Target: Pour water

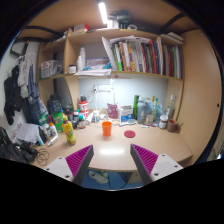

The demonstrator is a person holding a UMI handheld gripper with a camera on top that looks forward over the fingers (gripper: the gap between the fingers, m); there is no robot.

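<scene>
Beyond the jaws (113, 160), which stand spread wide with nothing between them, the surface (120, 150) carries an orange cup (107, 128) straight ahead and well apart from the fingertips. Left of it stand a yellow bottle (69, 133) and other bottles; more bottles (150, 110) crowd the right side near the wall. Shelves (120, 75) with books hang above. Which vessel holds the water I cannot tell. By my judgement the task has hardly begun: nothing is gripped, nothing tilted, and the approach, the grasp and the pour itself all remain.
</scene>
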